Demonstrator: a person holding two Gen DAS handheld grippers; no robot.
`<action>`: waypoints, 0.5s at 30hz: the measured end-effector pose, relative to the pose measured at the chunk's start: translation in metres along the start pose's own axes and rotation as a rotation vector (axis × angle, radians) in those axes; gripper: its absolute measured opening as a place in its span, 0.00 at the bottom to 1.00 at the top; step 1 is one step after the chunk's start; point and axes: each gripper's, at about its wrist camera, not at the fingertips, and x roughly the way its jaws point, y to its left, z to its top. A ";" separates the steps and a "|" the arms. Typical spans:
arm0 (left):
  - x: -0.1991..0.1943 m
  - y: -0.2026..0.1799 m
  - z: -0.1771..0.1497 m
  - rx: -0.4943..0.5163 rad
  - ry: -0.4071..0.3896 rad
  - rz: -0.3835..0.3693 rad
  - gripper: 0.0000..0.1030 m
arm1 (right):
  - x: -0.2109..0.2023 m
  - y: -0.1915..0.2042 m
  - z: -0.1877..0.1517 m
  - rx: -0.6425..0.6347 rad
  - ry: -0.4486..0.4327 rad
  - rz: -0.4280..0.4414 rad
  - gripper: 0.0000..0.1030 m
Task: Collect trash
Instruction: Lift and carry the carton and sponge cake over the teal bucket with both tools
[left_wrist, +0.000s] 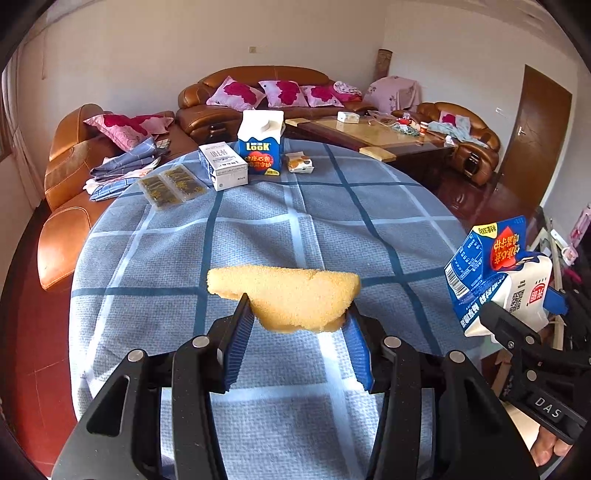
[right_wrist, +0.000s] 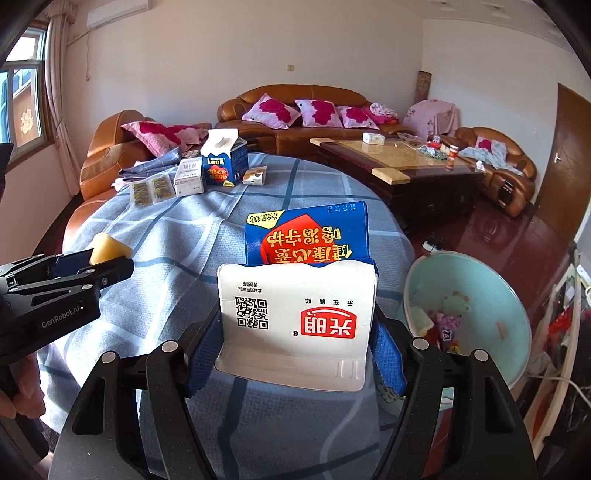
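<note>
Right wrist view: our right hand-held gripper (right_wrist: 295, 354) clamps an inverted milk carton (right_wrist: 303, 273) above the tabletop's (right_wrist: 155, 229) right edge, beside the trash bin (right_wrist: 491, 295). The left hand-held gripper (left_wrist: 295, 325) pinches a yellow sponge (left_wrist: 284, 291) by one end; we judge it could slip out and drop.

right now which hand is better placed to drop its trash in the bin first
Right, probably. The right gripper, its jaws shut on the milk carton, sits beside the light blue bin off the table's right edge. The left gripper, holding the yellow sponge, is farther over the table.

Beyond my counter's checked cloth (left_wrist: 295, 229) I saw leather sofas (right_wrist: 295, 107) with pink pillows (right_wrist: 267, 110), a glass coffee table (right_wrist: 402, 155), a brown door (left_wrist: 535, 136).
</note>
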 end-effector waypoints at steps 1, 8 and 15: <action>-0.001 -0.002 -0.001 0.004 0.000 -0.001 0.46 | -0.002 -0.002 -0.002 0.002 0.001 -0.005 0.69; -0.010 -0.015 -0.010 0.037 0.002 -0.010 0.46 | -0.014 -0.015 -0.009 0.015 0.009 -0.023 0.69; -0.016 -0.028 -0.018 0.063 0.011 -0.026 0.46 | -0.024 -0.024 -0.014 0.029 0.013 -0.024 0.69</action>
